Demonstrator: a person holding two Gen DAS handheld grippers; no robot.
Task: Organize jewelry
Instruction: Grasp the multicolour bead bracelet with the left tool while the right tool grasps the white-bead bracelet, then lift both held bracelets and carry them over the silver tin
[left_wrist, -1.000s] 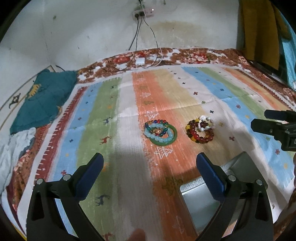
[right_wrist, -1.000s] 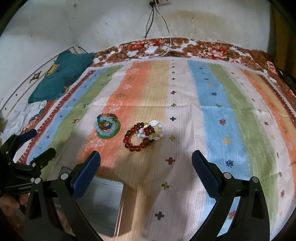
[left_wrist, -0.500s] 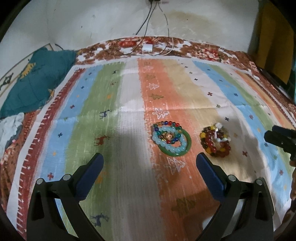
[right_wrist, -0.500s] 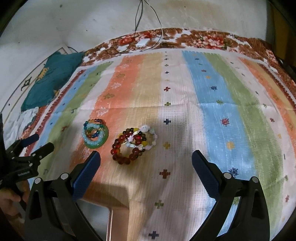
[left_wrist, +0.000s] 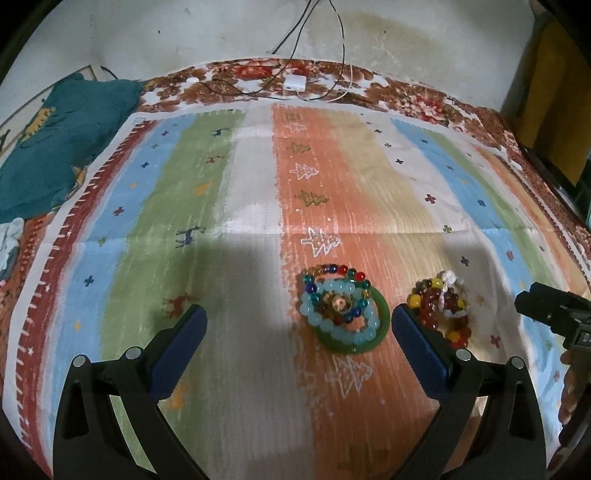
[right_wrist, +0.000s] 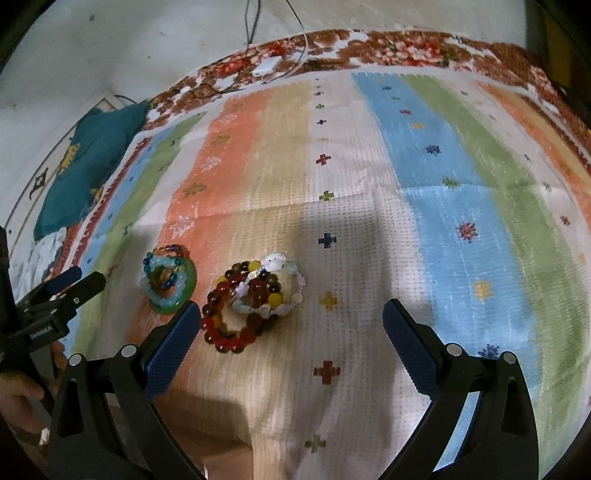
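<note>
Left gripper (left_wrist: 298, 341): being held wide open, nothing between the fingers, near the green bangle pile (left_wrist: 345, 313).
Right gripper (right_wrist: 291, 338): likewise spread, empty.
Red bead pile (right_wrist: 255, 300): lying just right of the green one.
Advice: one strand is best being pinched, not the pile.

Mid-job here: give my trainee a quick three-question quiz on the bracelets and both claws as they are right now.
1. True or false: the left claw is shut on the green bangle.
2. How many separate jewelry piles lie on the striped cloth?
3. Which pile is nearer the right claw: A) green bangle pile, B) red bead pile?

Key: 1 false, it is open and empty; 2 two; 3 B.
</note>
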